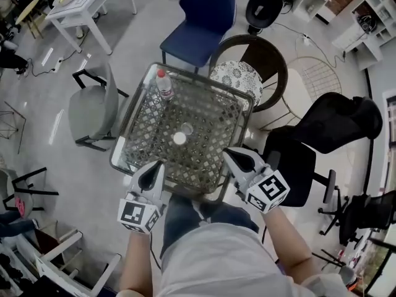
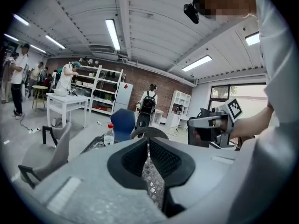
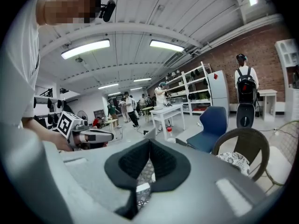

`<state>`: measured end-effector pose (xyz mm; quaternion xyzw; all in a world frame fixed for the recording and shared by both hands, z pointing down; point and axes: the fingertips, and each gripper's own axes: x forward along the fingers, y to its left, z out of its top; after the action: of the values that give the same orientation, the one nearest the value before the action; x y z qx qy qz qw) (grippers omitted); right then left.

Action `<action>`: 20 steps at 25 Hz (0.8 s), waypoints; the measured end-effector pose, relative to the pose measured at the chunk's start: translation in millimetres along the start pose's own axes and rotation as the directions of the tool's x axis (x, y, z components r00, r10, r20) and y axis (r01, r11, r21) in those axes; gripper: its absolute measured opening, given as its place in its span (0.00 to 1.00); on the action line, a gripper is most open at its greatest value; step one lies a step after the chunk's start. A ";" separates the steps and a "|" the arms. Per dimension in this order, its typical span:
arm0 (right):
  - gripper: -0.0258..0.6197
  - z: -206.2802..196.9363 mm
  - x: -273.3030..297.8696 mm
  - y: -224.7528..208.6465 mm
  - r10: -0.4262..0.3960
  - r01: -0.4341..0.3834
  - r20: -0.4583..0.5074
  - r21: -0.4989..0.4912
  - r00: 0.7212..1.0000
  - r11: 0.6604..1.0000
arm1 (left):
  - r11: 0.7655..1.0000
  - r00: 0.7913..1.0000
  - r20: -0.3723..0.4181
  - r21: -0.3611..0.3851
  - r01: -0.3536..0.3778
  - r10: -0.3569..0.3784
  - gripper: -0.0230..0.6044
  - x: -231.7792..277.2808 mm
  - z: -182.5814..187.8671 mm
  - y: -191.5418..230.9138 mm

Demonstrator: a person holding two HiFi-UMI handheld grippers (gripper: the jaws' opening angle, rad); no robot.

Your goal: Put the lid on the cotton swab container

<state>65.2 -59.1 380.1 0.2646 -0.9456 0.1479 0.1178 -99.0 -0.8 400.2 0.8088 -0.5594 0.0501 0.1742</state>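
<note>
A small white round thing (image 1: 180,137) lies near the middle of the lattice-patterned glass table (image 1: 210,113). It is too small to tell whether it is the cotton swab container or its lid. My left gripper (image 1: 158,164) hovers at the table's near edge, shut with nothing in it. My right gripper (image 1: 228,153) is at the near right edge, also shut and empty. Both point toward the table's middle, short of the white thing. In the left gripper view the jaws (image 2: 148,142) meet at their tips. The right gripper view shows the jaws (image 3: 149,143) closed too.
A water bottle with a red cap (image 1: 164,83) stands at the table's far left corner. Around the table are a blue chair (image 1: 201,23), a brown round chair with a patterned cushion (image 1: 238,76), a grey chair (image 1: 93,107) and a black office chair (image 1: 334,125). People stand far back in the room.
</note>
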 end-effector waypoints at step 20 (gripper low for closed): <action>0.22 -102.6 124.0 -53.8 -0.126 0.147 -0.249 0.068 0.960 0.987 | 0.952 0.883 -0.405 0.086 0.293 -0.236 0.44 106.5 -180.2 74.9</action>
<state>5.7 -125.7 524.4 0.3141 -0.8962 0.2112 0.2313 -108.2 -57.9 614.8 0.8618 -0.3925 0.2263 0.2281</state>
